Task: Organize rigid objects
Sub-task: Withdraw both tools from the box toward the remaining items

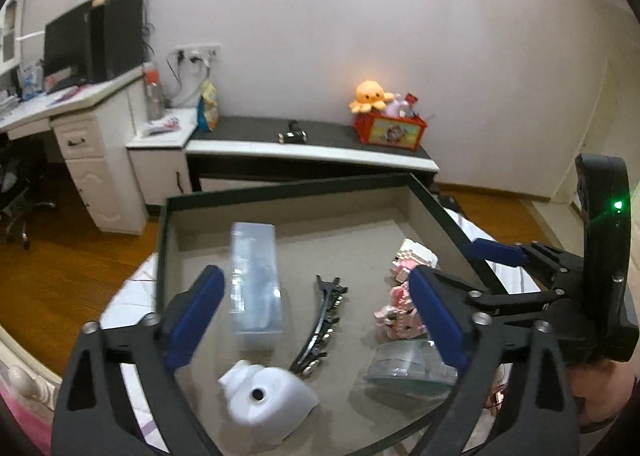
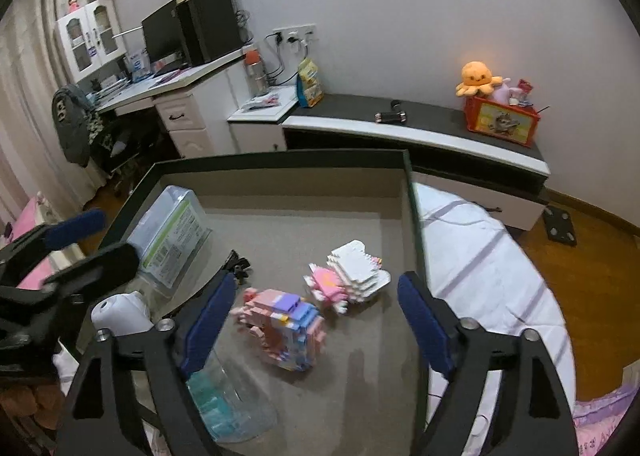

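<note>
Hovering over a dark-rimmed tray (image 1: 280, 187), the left gripper (image 1: 316, 320) is spread wide and grasps nothing. In the left wrist view a clear box (image 1: 256, 284) lies left of centre, a black hair clip (image 1: 324, 320) sits at centre, and a white camera (image 1: 264, 404) lies at the lower middle between the blue pads (image 1: 196, 312). Pink block figures (image 1: 400, 312) sit right of centre, with a clear dispenser (image 1: 408, 364) just below them.

The right gripper (image 2: 312, 328) is also released, its jaws far apart and empty. In the right wrist view a pink-and-purple figure (image 2: 284, 324) stands at centre between the fingers, and a pink-and-white figure (image 2: 352, 276) lies just above and right of it. The dispenser (image 2: 224, 404) shows at the lower left, partly behind the left finger. The tray (image 2: 412, 215) rests on a white striped sheet (image 2: 480, 264).
</note>
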The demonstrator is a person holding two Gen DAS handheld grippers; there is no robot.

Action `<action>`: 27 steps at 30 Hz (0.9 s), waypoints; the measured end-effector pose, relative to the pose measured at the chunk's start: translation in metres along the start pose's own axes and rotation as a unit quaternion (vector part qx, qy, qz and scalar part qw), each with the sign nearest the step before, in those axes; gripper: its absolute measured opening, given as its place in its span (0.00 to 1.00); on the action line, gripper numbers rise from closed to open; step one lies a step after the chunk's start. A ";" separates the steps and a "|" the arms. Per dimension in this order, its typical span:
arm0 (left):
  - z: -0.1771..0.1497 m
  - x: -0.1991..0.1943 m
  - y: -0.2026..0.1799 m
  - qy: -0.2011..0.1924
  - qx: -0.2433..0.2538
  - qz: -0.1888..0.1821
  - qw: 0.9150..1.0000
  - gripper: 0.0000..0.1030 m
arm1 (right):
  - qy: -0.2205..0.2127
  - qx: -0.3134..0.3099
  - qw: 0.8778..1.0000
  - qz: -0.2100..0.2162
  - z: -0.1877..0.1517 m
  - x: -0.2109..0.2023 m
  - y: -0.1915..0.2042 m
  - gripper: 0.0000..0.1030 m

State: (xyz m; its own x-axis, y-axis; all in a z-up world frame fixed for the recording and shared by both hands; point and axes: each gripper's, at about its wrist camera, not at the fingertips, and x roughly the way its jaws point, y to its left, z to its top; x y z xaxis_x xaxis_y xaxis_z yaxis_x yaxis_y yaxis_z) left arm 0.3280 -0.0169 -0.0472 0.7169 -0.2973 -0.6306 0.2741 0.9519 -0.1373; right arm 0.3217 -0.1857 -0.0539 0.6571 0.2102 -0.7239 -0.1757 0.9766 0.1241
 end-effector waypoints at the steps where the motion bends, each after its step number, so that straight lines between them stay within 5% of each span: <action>1: -0.001 -0.005 0.000 -0.005 0.001 0.005 1.000 0.99 | -0.004 0.004 1.000 -0.003 0.000 -0.004 -0.001 0.87; 14: -0.021 -0.077 0.010 -0.047 -0.011 0.056 0.997 1.00 | -0.049 0.037 0.998 -0.014 -0.019 -0.067 0.007 0.87; 27: -0.076 -0.143 0.011 -0.054 -0.012 0.089 0.994 1.00 | -0.095 0.041 0.995 0.007 -0.068 -0.140 0.029 0.87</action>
State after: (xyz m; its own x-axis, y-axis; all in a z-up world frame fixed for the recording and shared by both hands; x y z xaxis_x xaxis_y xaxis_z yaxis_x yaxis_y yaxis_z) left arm 0.1803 0.0412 -0.0165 0.8180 -0.1296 -0.5604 0.1226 0.9912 -0.0502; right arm 0.1747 -0.1896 0.0053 0.7834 0.2215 -0.5807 -0.1310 0.9722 0.1941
